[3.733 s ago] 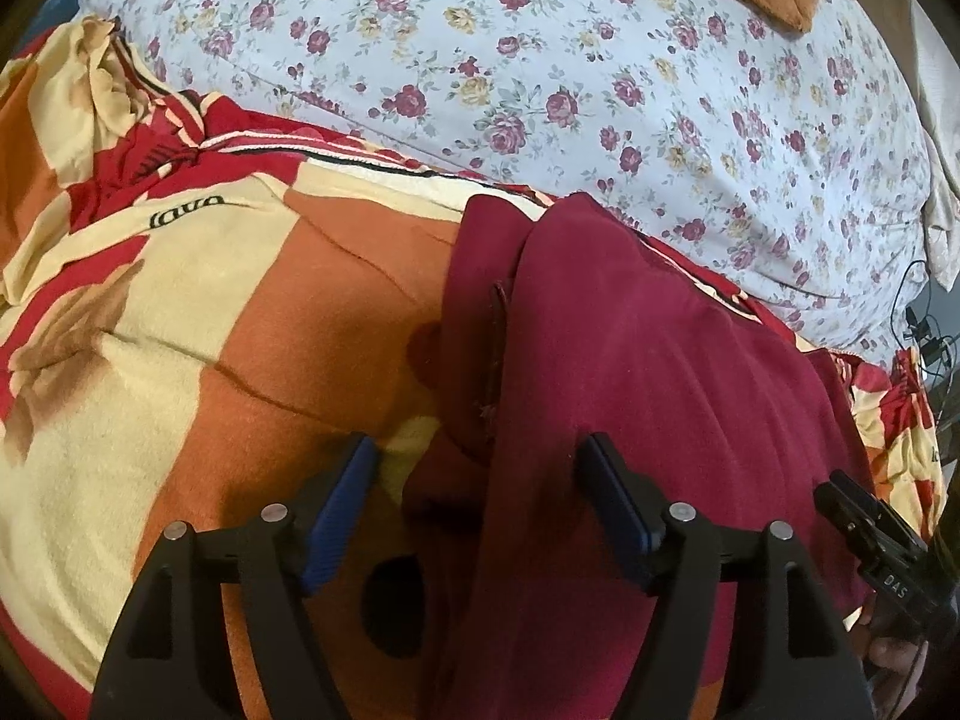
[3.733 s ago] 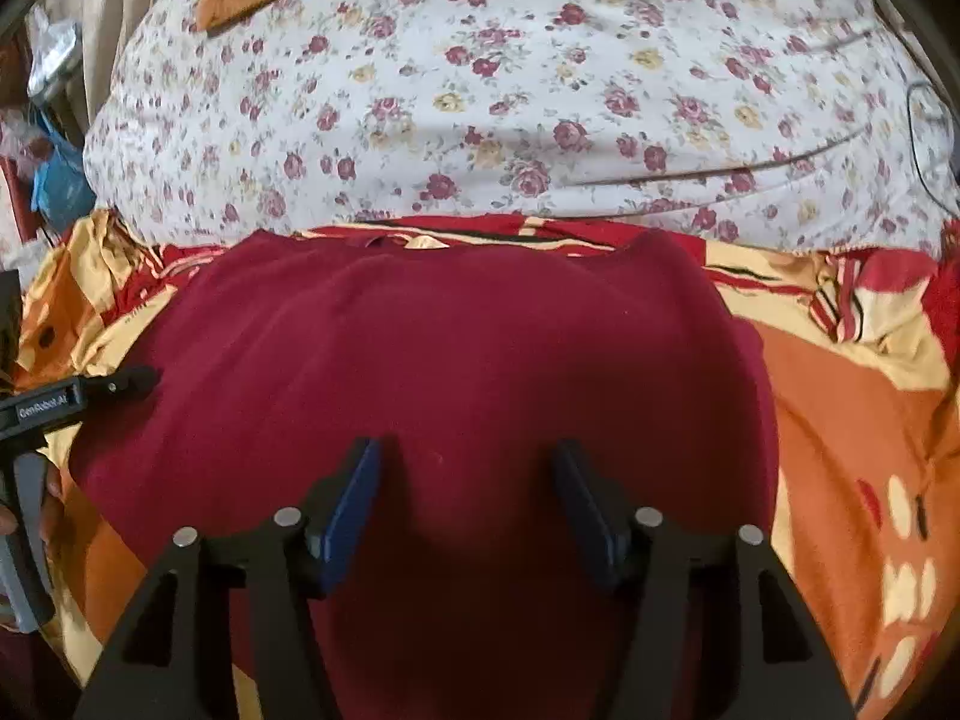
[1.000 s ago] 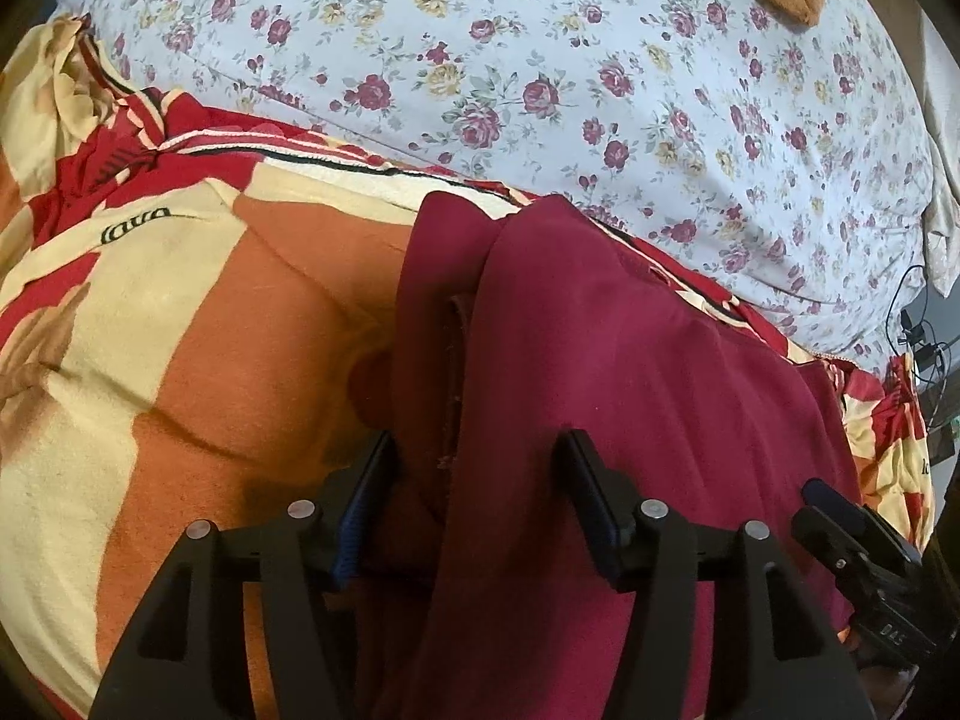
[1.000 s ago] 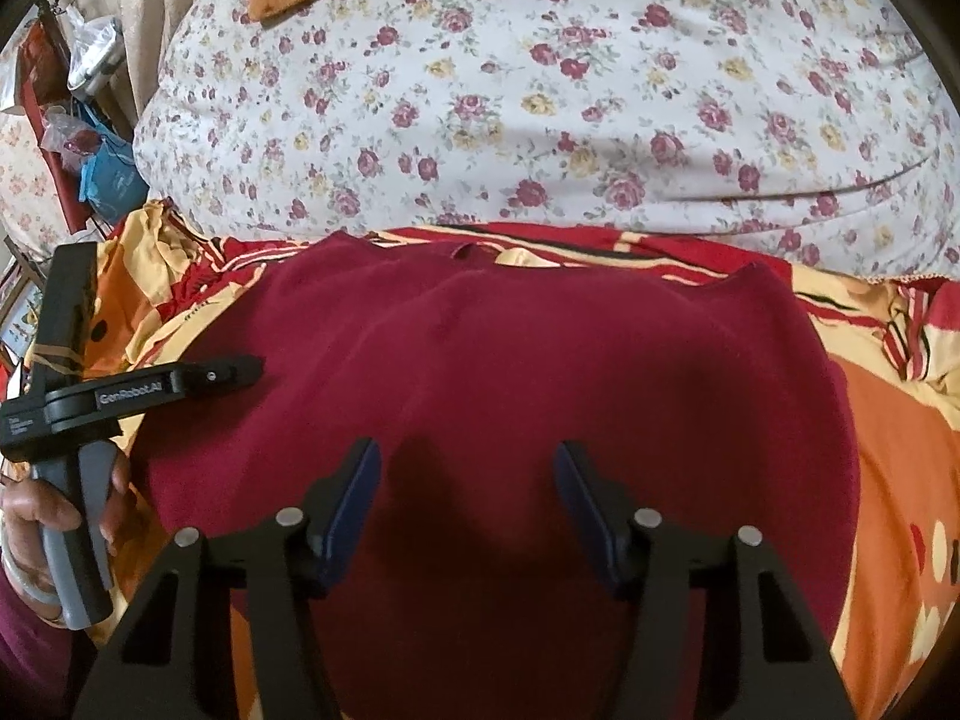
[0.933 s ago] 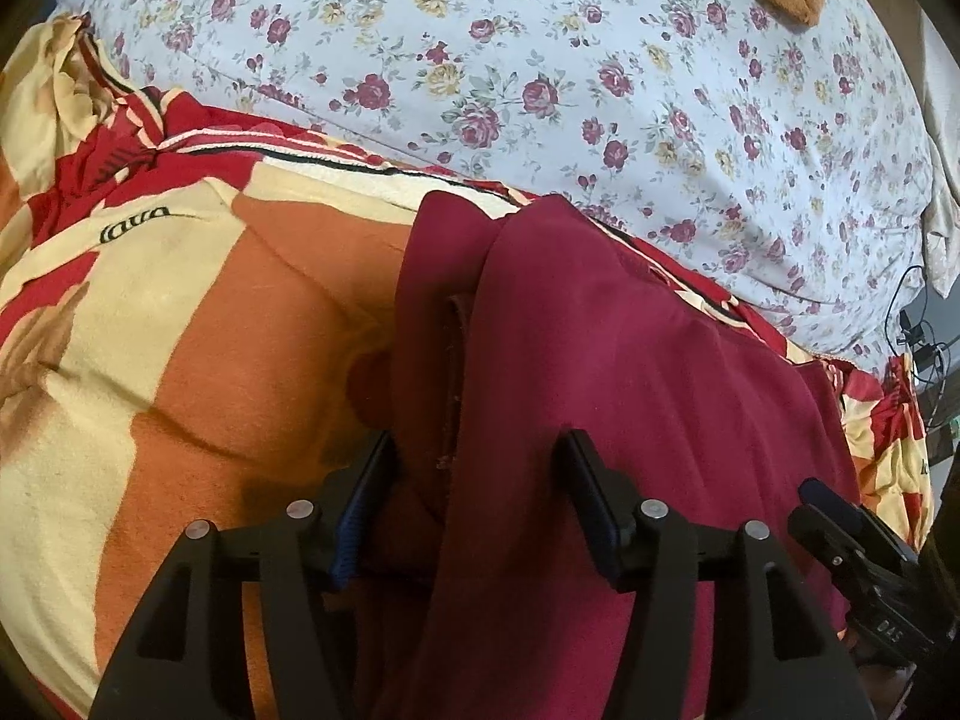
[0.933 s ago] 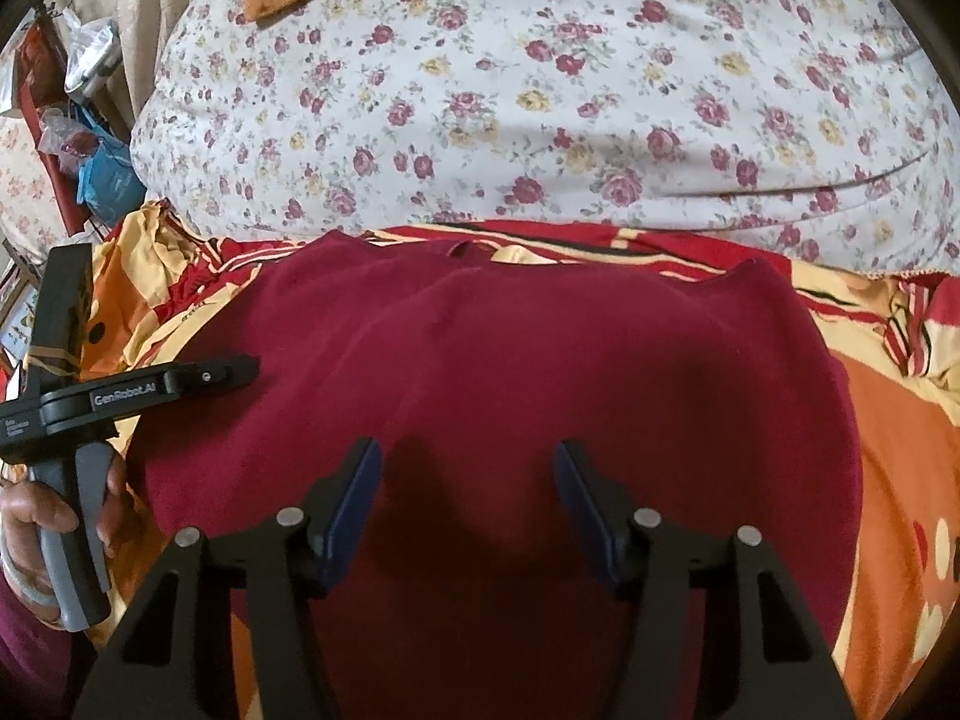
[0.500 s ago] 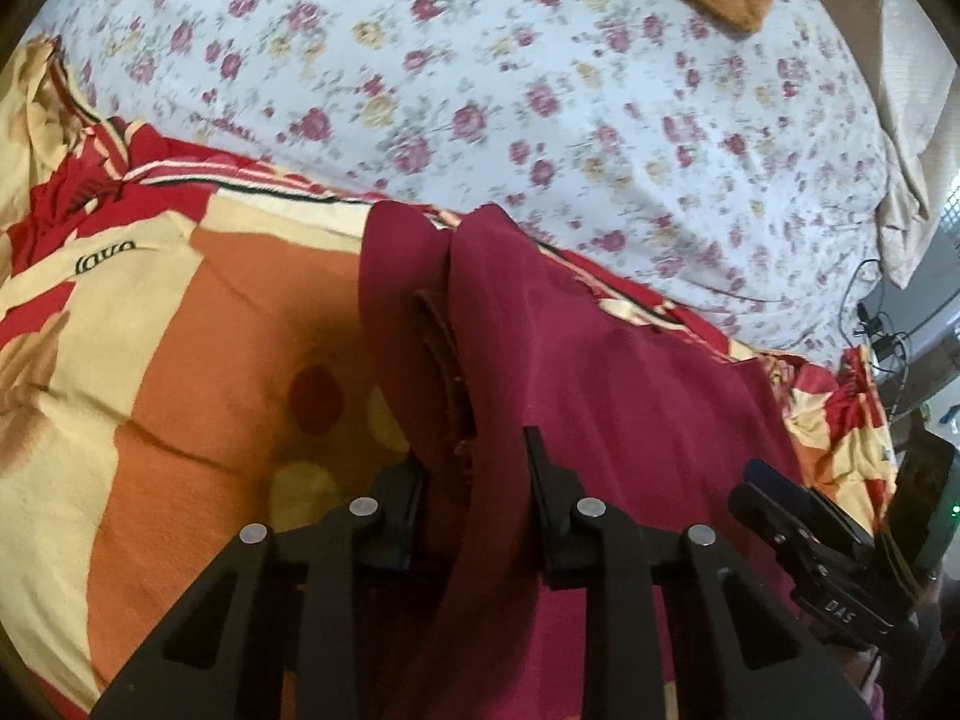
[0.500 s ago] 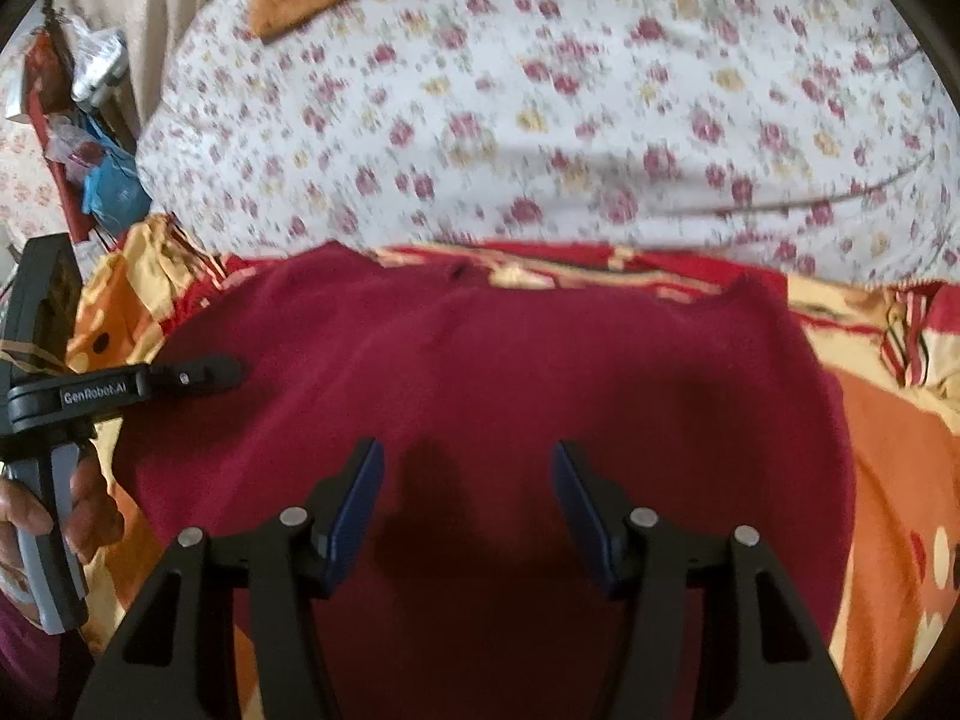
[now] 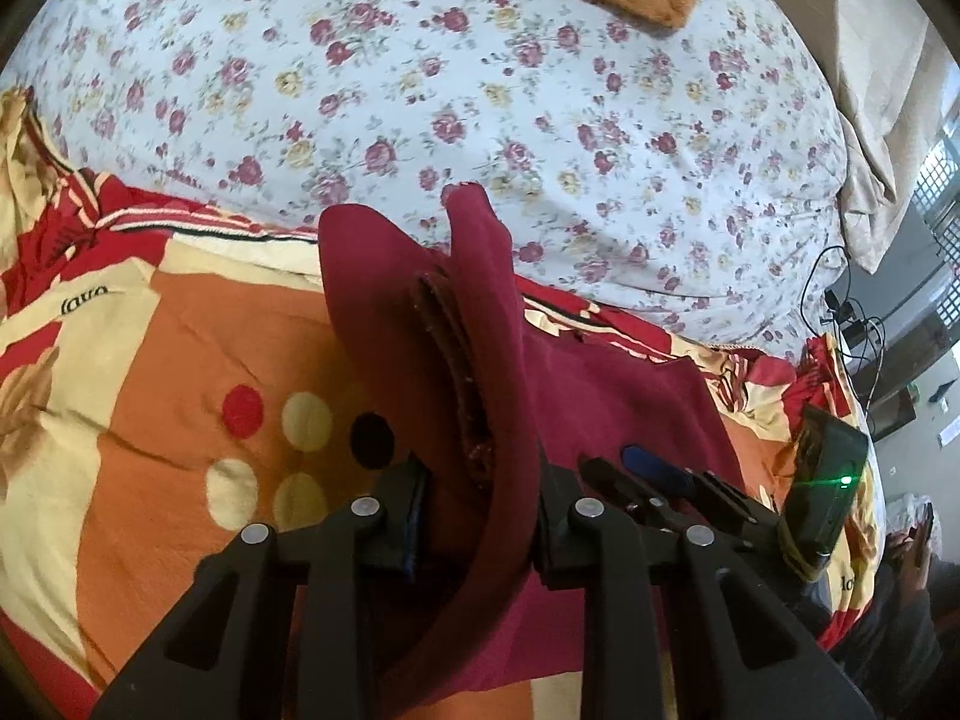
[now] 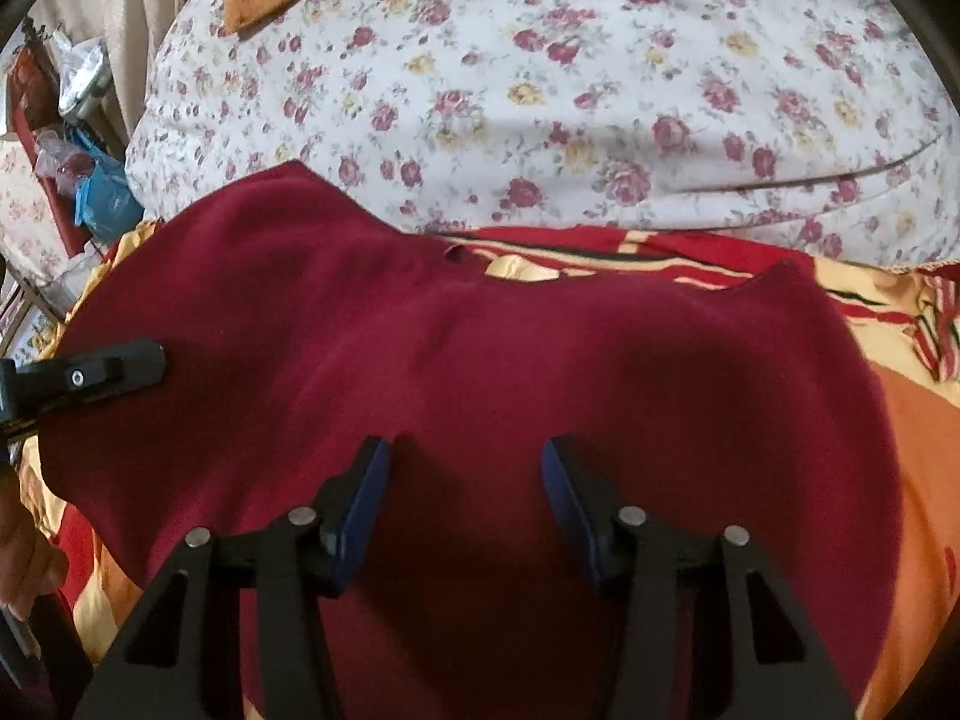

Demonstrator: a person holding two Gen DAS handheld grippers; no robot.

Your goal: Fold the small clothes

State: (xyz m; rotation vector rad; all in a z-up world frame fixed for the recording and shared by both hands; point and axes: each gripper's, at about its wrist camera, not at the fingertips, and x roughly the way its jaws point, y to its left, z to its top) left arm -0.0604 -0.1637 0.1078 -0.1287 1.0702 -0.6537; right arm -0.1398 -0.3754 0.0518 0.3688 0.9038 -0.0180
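Since last look, left jaws went from spread to pinching, garment edge now lifted off blanket.

Left wrist view: left gripper clamped on side edge of maroon garment, fold of cloth standing up between fingers. Rest of it lies on orange patterned blanket, floral bedsheet behind.

Right wrist view: right gripper hovering over garment middle, jaws spread, gripping nothing.

Reckon I'm mid side-fold. Next: carry lifted edge across toward right, lay flat, keep pinch.
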